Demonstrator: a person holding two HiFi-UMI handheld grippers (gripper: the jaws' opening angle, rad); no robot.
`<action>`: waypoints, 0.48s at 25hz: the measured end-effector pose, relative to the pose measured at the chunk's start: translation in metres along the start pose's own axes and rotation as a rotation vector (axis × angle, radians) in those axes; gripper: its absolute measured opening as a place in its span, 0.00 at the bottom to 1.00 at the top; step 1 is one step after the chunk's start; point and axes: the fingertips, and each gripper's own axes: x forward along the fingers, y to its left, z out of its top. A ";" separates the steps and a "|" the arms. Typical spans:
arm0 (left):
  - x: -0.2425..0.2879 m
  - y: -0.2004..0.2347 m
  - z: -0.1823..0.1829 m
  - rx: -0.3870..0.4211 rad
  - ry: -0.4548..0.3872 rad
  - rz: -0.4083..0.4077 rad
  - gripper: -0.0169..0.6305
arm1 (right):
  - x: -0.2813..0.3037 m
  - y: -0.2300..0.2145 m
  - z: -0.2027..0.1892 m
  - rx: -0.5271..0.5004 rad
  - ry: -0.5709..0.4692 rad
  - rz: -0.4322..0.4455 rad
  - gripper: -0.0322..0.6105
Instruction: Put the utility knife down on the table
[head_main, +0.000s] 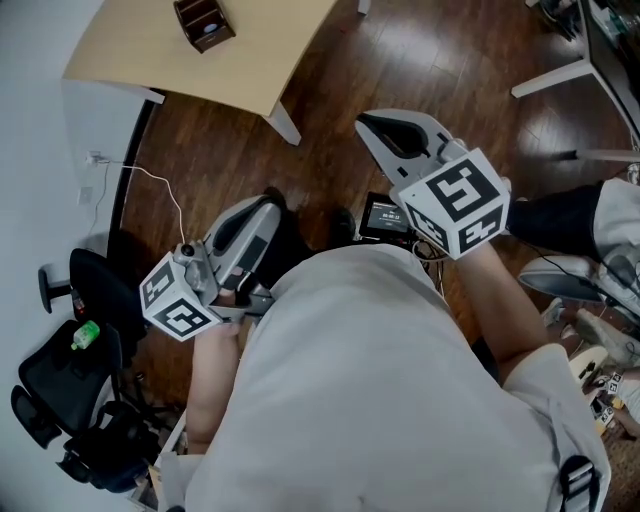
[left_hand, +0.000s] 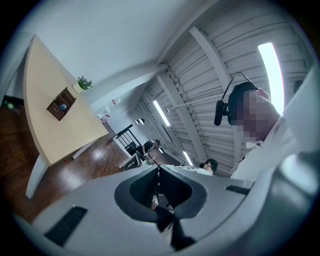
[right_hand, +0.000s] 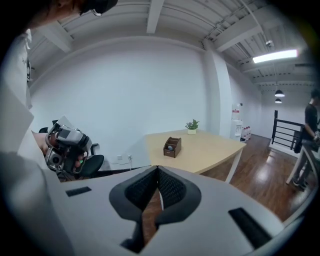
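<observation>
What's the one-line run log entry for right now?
left gripper shut, empty | right gripper shut, empty | utility knife not in view | table bears wooden box, neither gripper over it

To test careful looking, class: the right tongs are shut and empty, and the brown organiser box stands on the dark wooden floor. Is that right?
Not quite. The right tongs are shut and empty, but the brown organiser box stands on the light wooden table, not on the dark wooden floor, as the right gripper view shows.
</observation>
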 end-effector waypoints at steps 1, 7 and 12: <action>-0.002 0.001 0.000 0.001 -0.008 0.008 0.03 | -0.001 0.001 -0.003 0.015 -0.001 0.005 0.05; -0.009 -0.002 -0.010 0.002 0.018 0.010 0.03 | -0.024 0.025 -0.010 0.219 -0.045 0.067 0.05; -0.036 -0.009 0.009 0.036 0.042 0.016 0.03 | -0.024 0.055 0.002 0.261 -0.069 0.076 0.05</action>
